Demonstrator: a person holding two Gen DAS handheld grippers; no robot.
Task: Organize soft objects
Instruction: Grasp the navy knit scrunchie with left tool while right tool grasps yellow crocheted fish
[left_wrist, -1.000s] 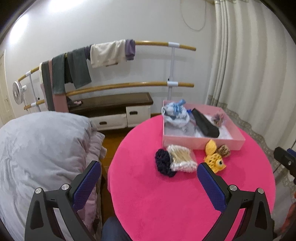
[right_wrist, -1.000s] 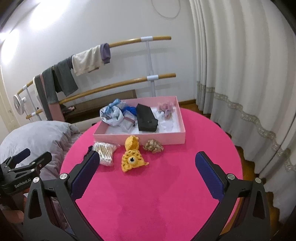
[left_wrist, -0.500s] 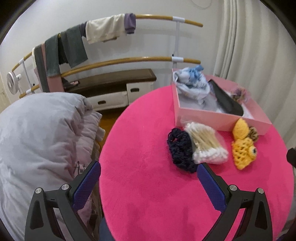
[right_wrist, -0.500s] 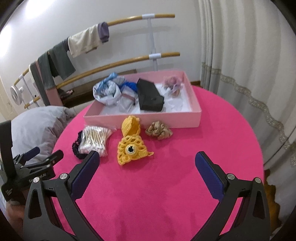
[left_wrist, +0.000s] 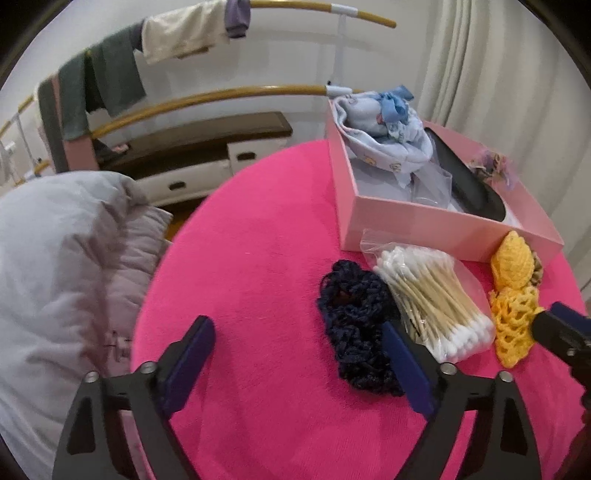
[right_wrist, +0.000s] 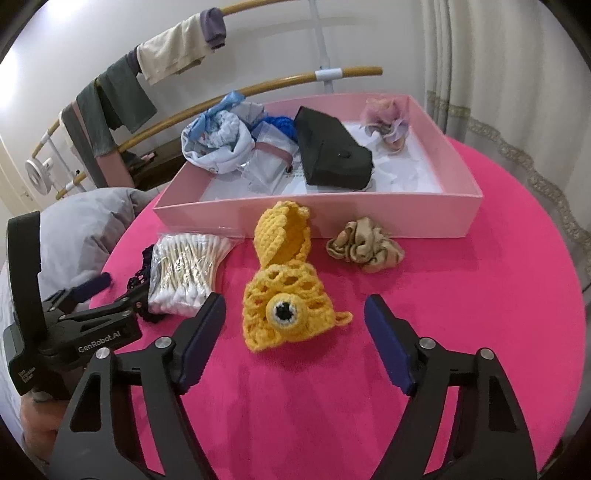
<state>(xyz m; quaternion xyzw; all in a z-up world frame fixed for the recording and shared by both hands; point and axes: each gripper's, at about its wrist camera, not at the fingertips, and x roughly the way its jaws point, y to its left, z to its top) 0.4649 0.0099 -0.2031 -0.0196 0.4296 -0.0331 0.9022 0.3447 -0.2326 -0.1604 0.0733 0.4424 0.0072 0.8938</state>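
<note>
left jaws: the left gripper (left_wrist: 299, 354) has just been closing a little but stands open with nothing between its pads; only bare pink bench (left_wrist: 258, 258) lies in the gap, and the navy crochet piece (left_wrist: 354, 325) sits just beside its right-hand pad.
right jaws: the right gripper (right_wrist: 295, 325) has just been narrowing too, open and empty, with the yellow crochet fish (right_wrist: 288, 295) lying just ahead of the gap, not yet pinched.
where the soft things are: fish, navy piece and tan scrunchie (right_wrist: 364, 249) all lie loose on the bench in front of the pink box (right_wrist: 332, 218); the box already holds a bundled cloth, a dark case and a frilly scrunchie.
risk, left side: the bag of cotton swabs (left_wrist: 432, 299) touches the navy piece, so a wide bite may catch the slick plastic and drag it along.
risk, right side: the open mesh of the fish may snag on a pad, or only one loop gets pinched and it dangles and drops short of the box.
risk, both: the two grippers work close together here and could knock each other over the swabs.
</note>
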